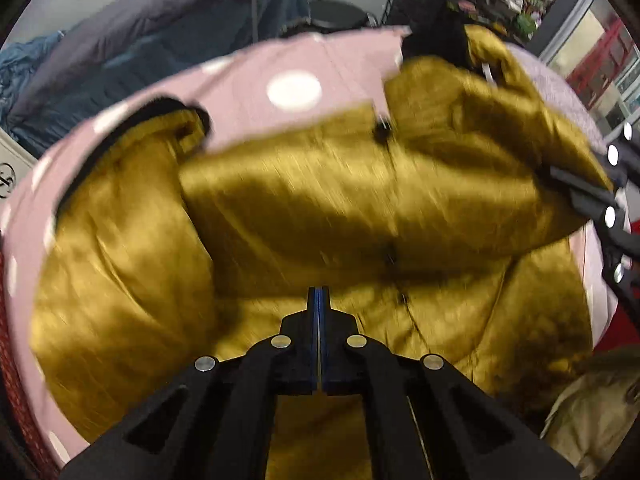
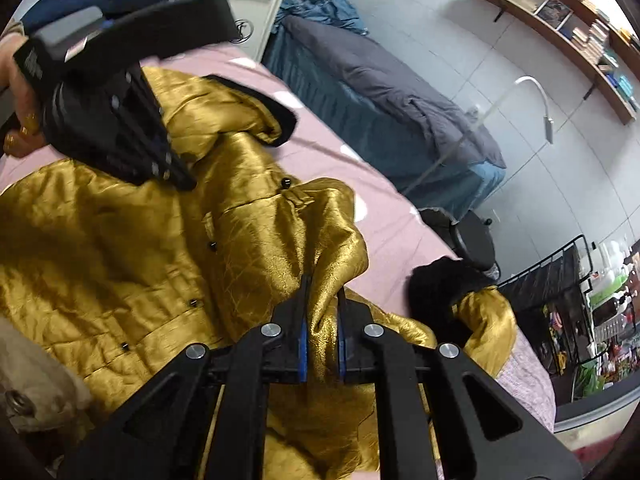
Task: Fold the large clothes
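Observation:
A gold satin quilted jacket [image 1: 320, 200] with black snaps lies spread over a pink bedspread with white dots [image 1: 296, 64]. My left gripper [image 1: 319, 296] is shut, pads pressed together, tips down against the jacket's middle; no cloth shows between them. The right wrist view shows it from the side [image 2: 182, 180], held by a hand [image 2: 20, 92]. My right gripper [image 2: 322, 284] is shut on a raised fold of the jacket [image 2: 120, 260], gold cloth pinched between its blue pads. It also shows at the right edge [image 1: 564, 184]. A black fur cuff [image 2: 440, 284] ends the far sleeve.
Beyond the pink bedspread [image 2: 360, 160] lies a dark grey duvet [image 2: 380, 92] on another bed. A black stool [image 2: 472, 240] and a wire rack [image 2: 560, 272] stand past the far corner. A beige garment [image 2: 32, 380] lies at the near edge. Wall shelves [image 2: 580, 28] hold books.

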A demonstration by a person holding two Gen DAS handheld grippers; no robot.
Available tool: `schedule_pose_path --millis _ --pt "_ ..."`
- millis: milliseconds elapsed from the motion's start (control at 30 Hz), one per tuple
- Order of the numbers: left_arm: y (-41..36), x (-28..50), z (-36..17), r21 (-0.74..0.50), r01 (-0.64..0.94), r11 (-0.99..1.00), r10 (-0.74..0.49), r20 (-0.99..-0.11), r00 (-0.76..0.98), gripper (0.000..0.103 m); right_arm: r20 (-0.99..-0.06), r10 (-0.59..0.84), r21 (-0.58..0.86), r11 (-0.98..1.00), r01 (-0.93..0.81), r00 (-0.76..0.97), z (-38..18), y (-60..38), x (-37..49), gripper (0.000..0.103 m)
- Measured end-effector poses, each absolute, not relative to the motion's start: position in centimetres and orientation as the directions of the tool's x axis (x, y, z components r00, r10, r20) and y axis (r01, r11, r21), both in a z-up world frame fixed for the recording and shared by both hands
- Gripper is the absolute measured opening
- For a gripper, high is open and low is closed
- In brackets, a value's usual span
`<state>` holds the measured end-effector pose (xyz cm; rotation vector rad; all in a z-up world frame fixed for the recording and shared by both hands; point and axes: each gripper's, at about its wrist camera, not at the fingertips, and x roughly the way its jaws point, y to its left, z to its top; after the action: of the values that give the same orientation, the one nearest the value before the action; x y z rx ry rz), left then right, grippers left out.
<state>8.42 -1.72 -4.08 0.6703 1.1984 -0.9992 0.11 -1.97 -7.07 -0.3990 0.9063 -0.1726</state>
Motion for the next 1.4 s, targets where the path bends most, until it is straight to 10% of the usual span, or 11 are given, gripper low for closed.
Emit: schedule_pose_path --millis 300,367,433,467,900,1067,1200,1267,1300,1400 --pt "-5.3 12.2 -3.1 -0.040 0.837 0.545 -0.322 -0.932 0.166 0.001 -0.631 -0.494 -0.620 0.785 -0.007 0.598 -7.5 -4.0 4.2 0.012" --pt "-5.5 13.8 -1.9 -0.003 0.808 0.589 -0.318 -0.920 0.229 0.019 -0.642 -0.526 -0.629 0.777 0.008 0.558 -8.0 -5.0 5.5 0.032" --pt "-5.2 14.8 -1.0 0.005 0.777 0.629 -0.331 -0.903 0.274 0.073 -0.646 -0.581 -0.644 0.763 0.056 0.496 -8.5 -5.9 6.2 0.071" --pt "-4.7 15.2 -0.6 0.007 0.763 0.647 -0.341 -0.892 0.297 0.075 -0.640 -0.589 -0.637 0.766 0.087 0.493 -8.3 -6.1 6.1 0.074" --pt "-9.2 19.6 -2.0 -0.048 0.803 0.594 -0.353 -0.912 0.207 0.078 -0.827 -0.232 -0.006 0.914 0.405 0.512 -5.6 -13.0 4.8 0.075" --pt "-14.9 23.1 -7.5 -0.039 0.835 0.549 -0.176 -0.982 0.070 0.088 -0.873 -0.016 0.258 0.834 0.488 0.488 -7.3 -19.9 9.8 0.075" --pt "-15.2 22.8 -10.7 -0.061 0.853 0.518 -0.111 -0.994 -0.004 0.085 -0.900 0.214 0.393 0.778 0.490 0.381 -12.1 -20.7 11.9 0.031" --pt "-14.4 21.0 -10.2 -0.043 0.906 0.422 -0.142 -0.990 0.019 0.056 -0.906 0.200 0.357 0.835 0.419 0.372 -12.4 -18.6 11.5 0.012" --pt "-13.6 20.1 -10.0 -0.090 0.918 0.387 -0.154 -0.988 -0.032 0.027 -0.902 0.186 0.340 0.862 0.377 0.390 -12.1 -17.4 10.9 0.009" --pt "-9.5 17.5 -8.7 -0.117 0.927 0.355 -0.194 -0.980 -0.049 0.006 -0.881 0.196 0.323 0.915 0.243 0.431 -10.7 -12.2 7.6 0.007"
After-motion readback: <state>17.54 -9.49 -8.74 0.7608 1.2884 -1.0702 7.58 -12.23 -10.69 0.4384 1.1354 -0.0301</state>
